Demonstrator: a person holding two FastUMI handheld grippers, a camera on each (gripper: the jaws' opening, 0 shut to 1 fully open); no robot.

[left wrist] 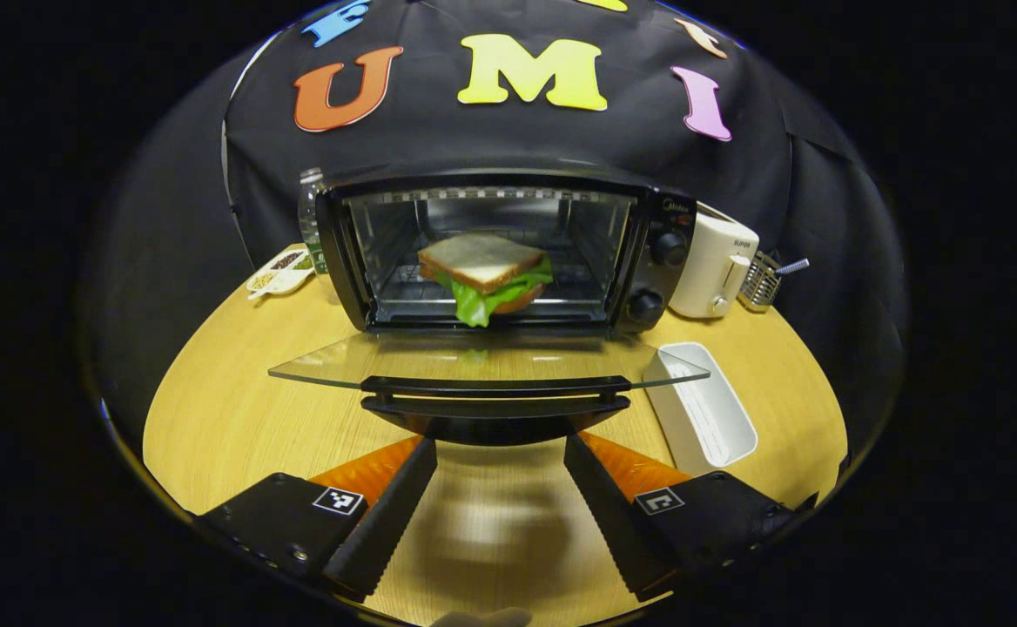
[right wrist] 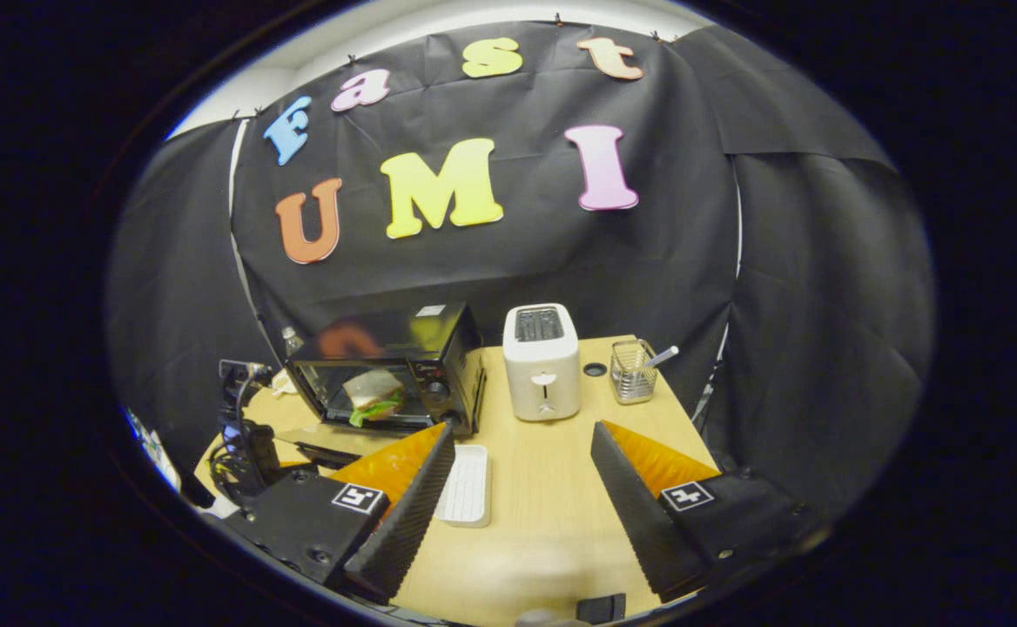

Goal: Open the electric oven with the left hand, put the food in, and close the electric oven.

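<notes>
The left gripper (left wrist: 497, 488) hangs with its fingers spread wide, empty, just short of the door handle (left wrist: 495, 405). The glass door (left wrist: 387, 361) lies flat open. To close it well, I'd slip the fingers under the handle's middle and swing it up evenly. The sandwich (left wrist: 484, 274) already sits on the rack inside the electric oven (left wrist: 661, 261).

The right gripper (right wrist: 515, 488) is parted too, idle above the table (right wrist: 552, 470). The toaster (left wrist: 717, 261) bears small lettering, too small to read.

Wooden table (left wrist: 239, 409) bears oven (left wrist: 508, 252), toaster (left wrist: 713, 261), tray (left wrist: 704, 409).
</notes>
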